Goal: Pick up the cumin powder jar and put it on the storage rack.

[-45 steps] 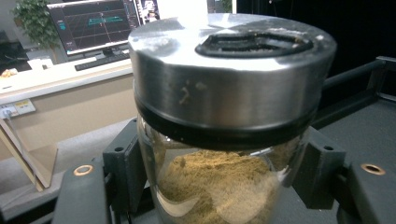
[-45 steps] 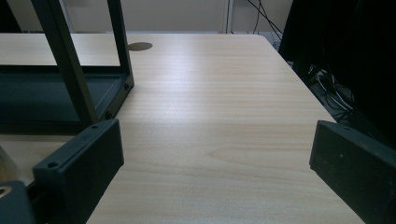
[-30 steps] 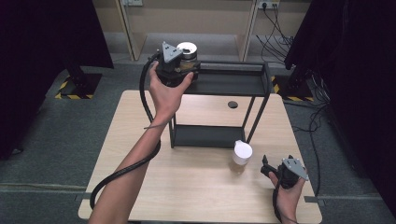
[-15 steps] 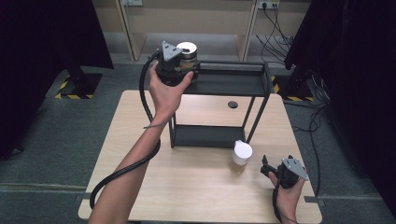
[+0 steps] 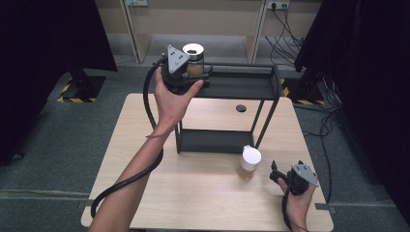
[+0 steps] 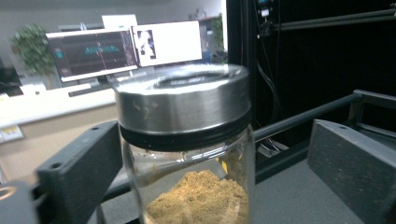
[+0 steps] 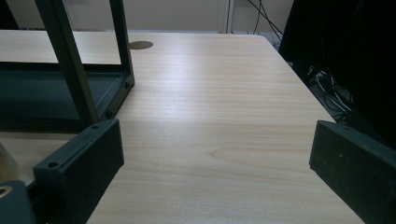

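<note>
A glass jar [image 5: 194,57] with a steel lid and brown powder inside stands at the left end of the black rack's top shelf [image 5: 241,88]. My left gripper [image 5: 197,73] reaches around it from the left. In the left gripper view the jar [image 6: 187,140] sits between the jaws of the left gripper [image 6: 212,144], close by the left jaw and well apart from the right one. These jaws have just been opening and no longer press on the jar. My right gripper [image 5: 276,171] rests low over the table's front right, open and empty [image 7: 217,151].
A second jar with a white lid [image 5: 251,160] stands on the wooden table [image 5: 203,198] in front of the rack's lower shelf [image 5: 212,141], just left of the right gripper. The rack's front right post [image 5: 263,118] rises behind it. A cable hole [image 5: 241,108] lies under the rack.
Both hands and the jar keep their places. Any shift of the left jaws is too small to make out from above.
</note>
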